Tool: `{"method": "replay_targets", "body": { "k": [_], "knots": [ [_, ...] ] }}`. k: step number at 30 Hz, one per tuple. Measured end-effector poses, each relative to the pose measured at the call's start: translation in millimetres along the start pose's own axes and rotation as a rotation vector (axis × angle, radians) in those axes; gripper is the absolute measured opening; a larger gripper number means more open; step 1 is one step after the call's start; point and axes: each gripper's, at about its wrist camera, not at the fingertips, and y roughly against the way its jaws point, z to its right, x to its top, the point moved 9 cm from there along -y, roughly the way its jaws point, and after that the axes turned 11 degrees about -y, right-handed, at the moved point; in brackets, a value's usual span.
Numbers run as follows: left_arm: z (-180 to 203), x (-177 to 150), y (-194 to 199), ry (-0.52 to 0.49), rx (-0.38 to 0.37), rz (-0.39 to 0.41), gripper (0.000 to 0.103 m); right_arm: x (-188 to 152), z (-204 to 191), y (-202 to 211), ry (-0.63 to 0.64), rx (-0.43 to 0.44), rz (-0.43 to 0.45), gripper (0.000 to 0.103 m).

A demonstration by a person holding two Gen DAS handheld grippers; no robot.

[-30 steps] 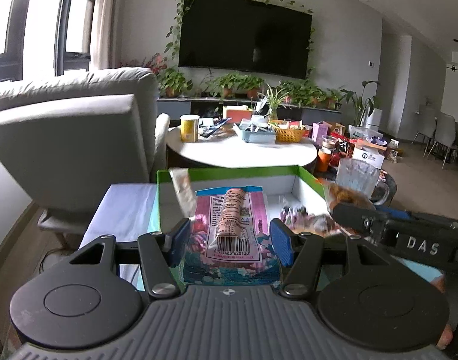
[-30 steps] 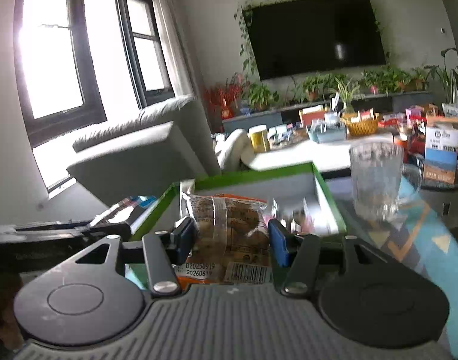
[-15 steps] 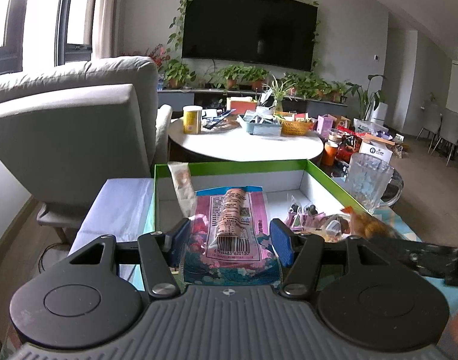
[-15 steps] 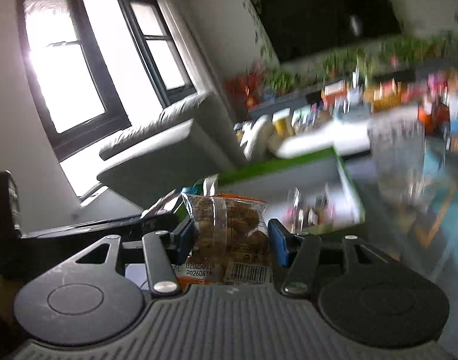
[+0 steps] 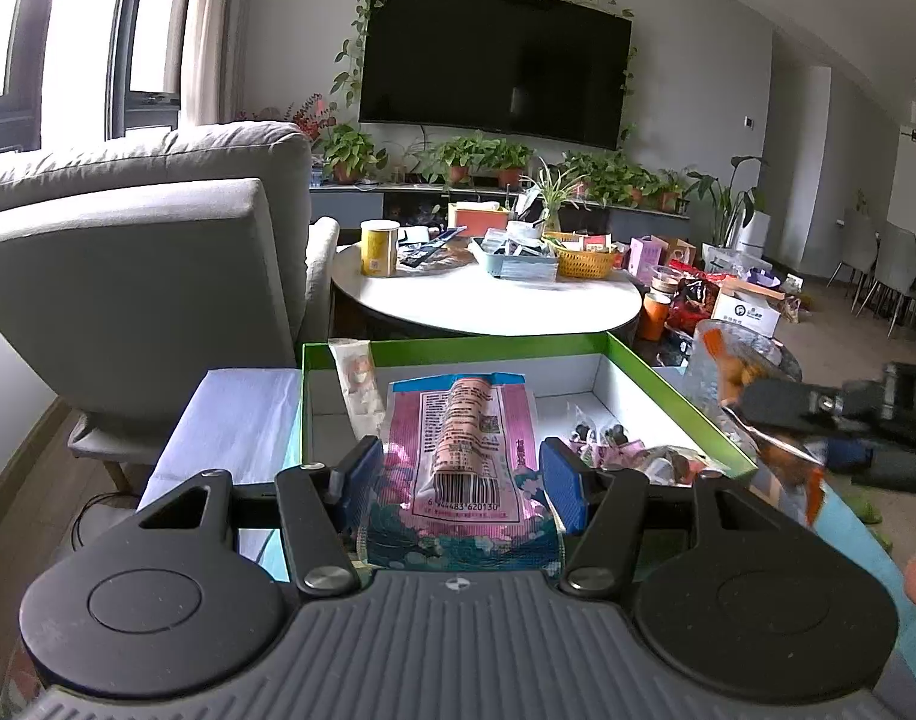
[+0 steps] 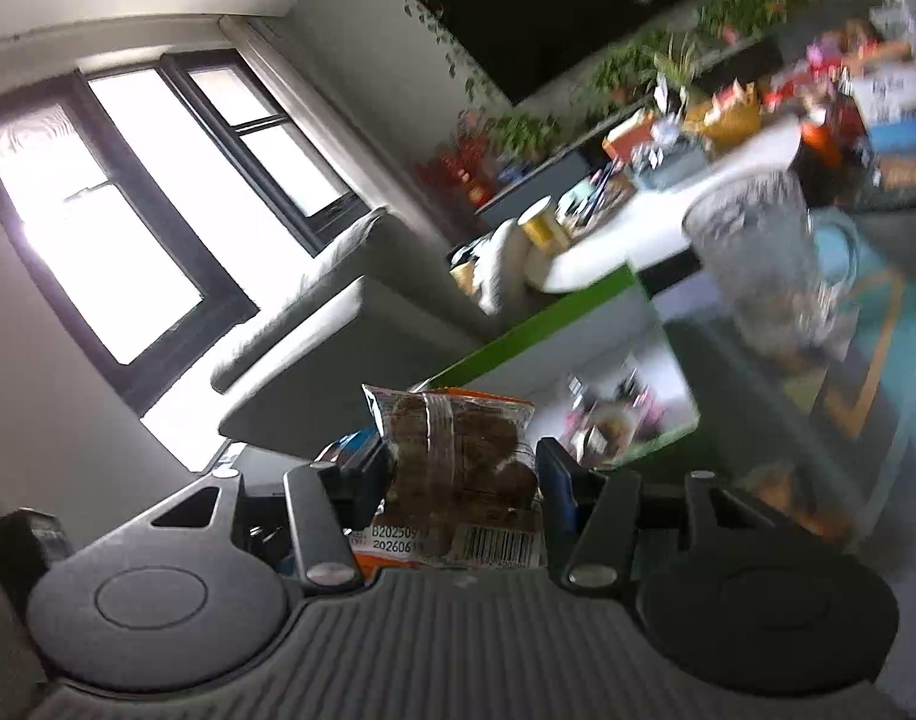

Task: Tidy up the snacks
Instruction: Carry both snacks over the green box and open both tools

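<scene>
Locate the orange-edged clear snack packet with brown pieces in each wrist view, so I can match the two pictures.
Left wrist view: the orange snack packet is at the right edge, clamped in the right gripper beside the green box.
Right wrist view: the packet sits bottom centre, held between the blue pads.
Shared landmark: the glass mug, just right of the box in both.

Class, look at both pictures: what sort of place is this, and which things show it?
Most likely a home living room: a wall-mounted TV, a grey armchair and a round table.
</scene>
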Motion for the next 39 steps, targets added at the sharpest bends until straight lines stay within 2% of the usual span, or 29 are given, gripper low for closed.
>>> {"method": "replay_targets", "body": {
  "k": [4, 10, 15, 19, 28, 34, 39],
  "knots": [
    [-3, 9, -18, -0.014, 0.011, 0.002, 0.055, 11, 0, -25, 0.078, -0.055, 0.042, 0.045],
    [-8, 17, -51, -0.010, 0.014, -0.009, 0.055, 22, 16, -60, 0.137, -0.110, 0.057, 0.045],
    [-5, 8, -73, -0.010, 0.001, -0.055, 0.055, 18, 26, -81, 0.254, -0.216, 0.068, 0.045],
    [1, -3, -82, -0.034, -0.012, -0.100, 0.055, 11, 34, -89, 0.284, -0.253, 0.058, 0.045],
    [-1, 1, -65, -0.034, 0.007, -0.086, 0.055, 13, 35, -75, 0.277, -0.270, 0.077, 0.046],
    [-8, 2, -35, -0.007, 0.029, -0.066, 0.055, 11, 25, -60, 0.292, -0.266, 0.089, 0.046],
    [-10, -17, -1, 0.020, 0.039, -0.084, 0.059, 4, 21, -42, 0.300, -0.263, 0.086, 0.046]
  ]
}}
